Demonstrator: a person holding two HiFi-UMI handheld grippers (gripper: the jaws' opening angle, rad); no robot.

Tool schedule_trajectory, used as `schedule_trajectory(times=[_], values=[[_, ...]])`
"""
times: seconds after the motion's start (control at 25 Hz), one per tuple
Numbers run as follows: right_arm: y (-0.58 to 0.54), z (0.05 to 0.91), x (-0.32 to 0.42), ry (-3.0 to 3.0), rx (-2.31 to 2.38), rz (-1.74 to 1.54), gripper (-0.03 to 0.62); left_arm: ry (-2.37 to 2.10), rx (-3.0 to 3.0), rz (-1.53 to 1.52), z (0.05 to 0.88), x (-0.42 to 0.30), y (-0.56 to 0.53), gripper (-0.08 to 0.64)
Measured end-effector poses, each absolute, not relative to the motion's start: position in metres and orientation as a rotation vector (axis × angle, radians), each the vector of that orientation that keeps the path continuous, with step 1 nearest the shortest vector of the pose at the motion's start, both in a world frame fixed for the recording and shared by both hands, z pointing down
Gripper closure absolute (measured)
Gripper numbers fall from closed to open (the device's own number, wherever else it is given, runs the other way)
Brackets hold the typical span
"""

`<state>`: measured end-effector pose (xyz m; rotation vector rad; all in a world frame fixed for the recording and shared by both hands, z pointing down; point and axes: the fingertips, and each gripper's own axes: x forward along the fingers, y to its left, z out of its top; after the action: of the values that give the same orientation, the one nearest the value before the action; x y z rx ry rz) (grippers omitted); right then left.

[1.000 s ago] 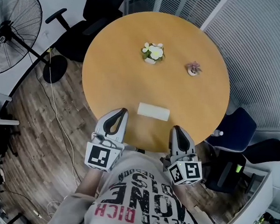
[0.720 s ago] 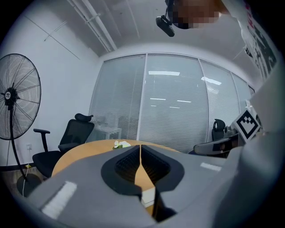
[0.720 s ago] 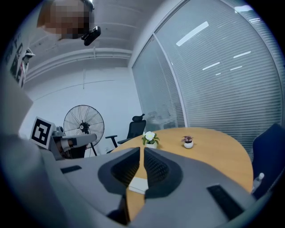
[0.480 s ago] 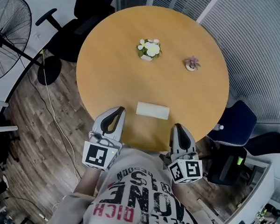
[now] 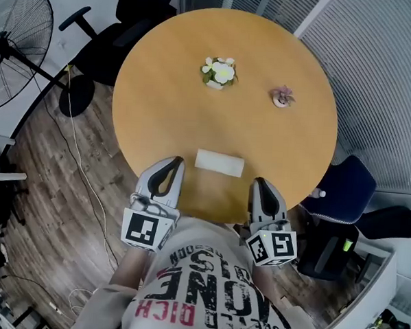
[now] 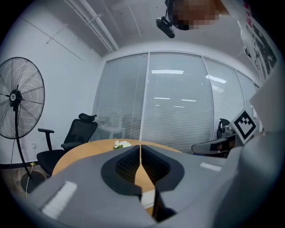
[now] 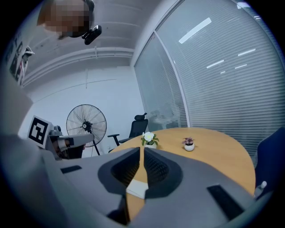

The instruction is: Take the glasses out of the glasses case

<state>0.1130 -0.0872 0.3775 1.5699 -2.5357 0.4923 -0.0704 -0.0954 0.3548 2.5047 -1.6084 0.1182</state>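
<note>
Round wooden table, seen from above. The white case lies flat and closed near the table's front edge, long side roughly parallel to that edge.

Left gripper: jaws pressed together, empty; tip over the table's rim, just left of the case, not touching it. Right gripper: jaws likewise clenched shut, empty; tip at the rim, to the right of the case and slightly nearer the person, apart from it. Only bare tabletop separates each tip from the case.

Other items on the table, well beyond the case: a pot of white flowers near the centre and a small pink plant to its right.

Surroundings: standing fan and black office chair at left, a cable across the wood floor, a blue chair at right, blinds behind.
</note>
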Motion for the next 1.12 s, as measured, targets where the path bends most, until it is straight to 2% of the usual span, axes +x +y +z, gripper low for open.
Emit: schedule_trajectory(times=[0.6, 1.08, 1.12], values=[[-0.091, 0.385, 0.134, -2.541, 1.544, 0.501, 0.572, -1.652, 2.472, 0.19, 0.362, -0.06, -0.095, 0.543], [-0.096, 0.424, 0.125, -2.432, 1.297, 0.247, 0.571, -1.52, 2.374, 0.572, 0.448, -0.072, -0.094, 0.541], [-0.097, 0.428, 0.124, -2.42, 1.276, 0.237, 0.571, -1.502, 2.365, 0.597, 0.456, -0.071, -0.094, 0.524]])
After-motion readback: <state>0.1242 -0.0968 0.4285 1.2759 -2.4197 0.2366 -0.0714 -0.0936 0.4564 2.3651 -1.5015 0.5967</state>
